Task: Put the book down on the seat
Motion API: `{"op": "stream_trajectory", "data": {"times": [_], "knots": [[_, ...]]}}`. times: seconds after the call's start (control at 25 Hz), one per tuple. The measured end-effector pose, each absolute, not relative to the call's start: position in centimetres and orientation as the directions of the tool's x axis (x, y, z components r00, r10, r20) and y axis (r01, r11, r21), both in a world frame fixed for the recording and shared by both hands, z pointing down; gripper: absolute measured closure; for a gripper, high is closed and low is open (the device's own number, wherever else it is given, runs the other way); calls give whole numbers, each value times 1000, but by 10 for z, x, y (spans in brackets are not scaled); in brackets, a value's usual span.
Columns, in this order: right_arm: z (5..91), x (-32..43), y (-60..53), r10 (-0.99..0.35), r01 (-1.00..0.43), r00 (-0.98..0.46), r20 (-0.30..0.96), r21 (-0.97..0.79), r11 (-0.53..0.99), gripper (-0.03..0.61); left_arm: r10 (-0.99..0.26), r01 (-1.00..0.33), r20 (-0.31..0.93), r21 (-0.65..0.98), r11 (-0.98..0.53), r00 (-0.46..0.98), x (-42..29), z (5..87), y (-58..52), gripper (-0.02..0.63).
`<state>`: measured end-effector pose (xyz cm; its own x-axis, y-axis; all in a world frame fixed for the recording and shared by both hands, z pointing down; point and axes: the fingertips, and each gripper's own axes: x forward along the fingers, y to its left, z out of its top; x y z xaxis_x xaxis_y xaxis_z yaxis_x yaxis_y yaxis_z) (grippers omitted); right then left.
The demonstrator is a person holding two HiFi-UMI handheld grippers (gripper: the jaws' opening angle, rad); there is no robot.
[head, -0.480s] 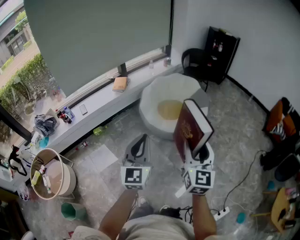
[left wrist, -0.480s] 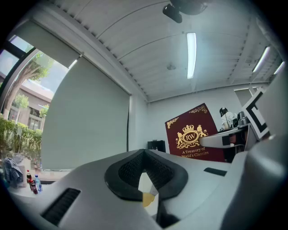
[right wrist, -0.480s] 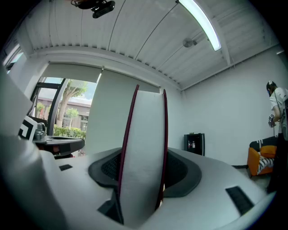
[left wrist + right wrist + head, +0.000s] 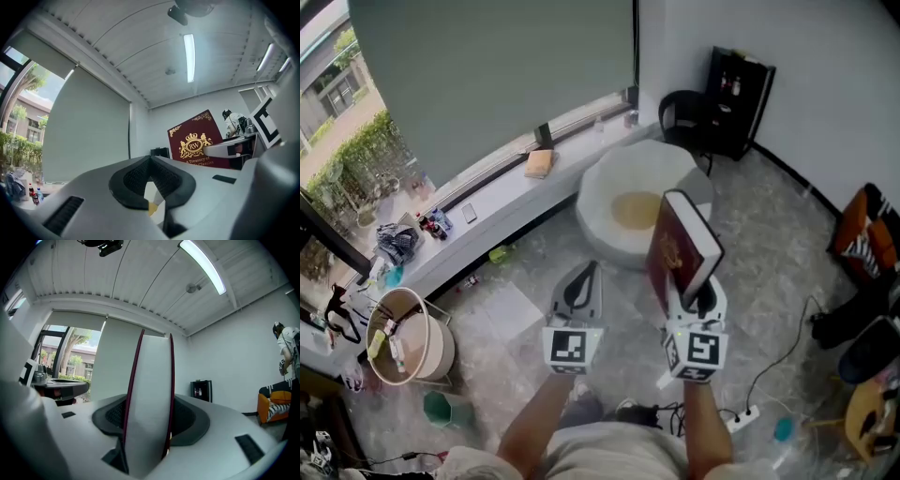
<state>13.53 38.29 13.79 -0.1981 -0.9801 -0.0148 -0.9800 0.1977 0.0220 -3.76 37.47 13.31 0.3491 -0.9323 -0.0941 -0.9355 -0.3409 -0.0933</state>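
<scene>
Right gripper (image 4: pixel 697 298) clamped on the bottom edge of the red book (image 4: pixel 678 251). The book stands upright between its jaws, in the air near the white round seat (image 4: pixel 661 169). Left gripper (image 4: pixel 584 277) has its jaws together, empty, beside the book.

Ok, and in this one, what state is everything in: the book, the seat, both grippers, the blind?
book, closed, held upright above the floor, not yet on the seat
right gripper, shut on the book's lower edge
left gripper, shut, nothing between its jaws
seat, no book on it
blind, drawn down over most of the window
</scene>
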Motion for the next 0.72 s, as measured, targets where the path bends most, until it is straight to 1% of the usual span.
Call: {"op": "stream_trajectory", "data": {"times": [0.36,0.72], "knots": [[140,156,392,-976,-976,-215,-24,36,214,341,-928,-934,-127,-120,-336,350,-9,128,382,606],[154,152,360,-976,-975,-219,4,49,218,341,-937,-940,-94,-84,-330,337,-15,145,348,607]]}}
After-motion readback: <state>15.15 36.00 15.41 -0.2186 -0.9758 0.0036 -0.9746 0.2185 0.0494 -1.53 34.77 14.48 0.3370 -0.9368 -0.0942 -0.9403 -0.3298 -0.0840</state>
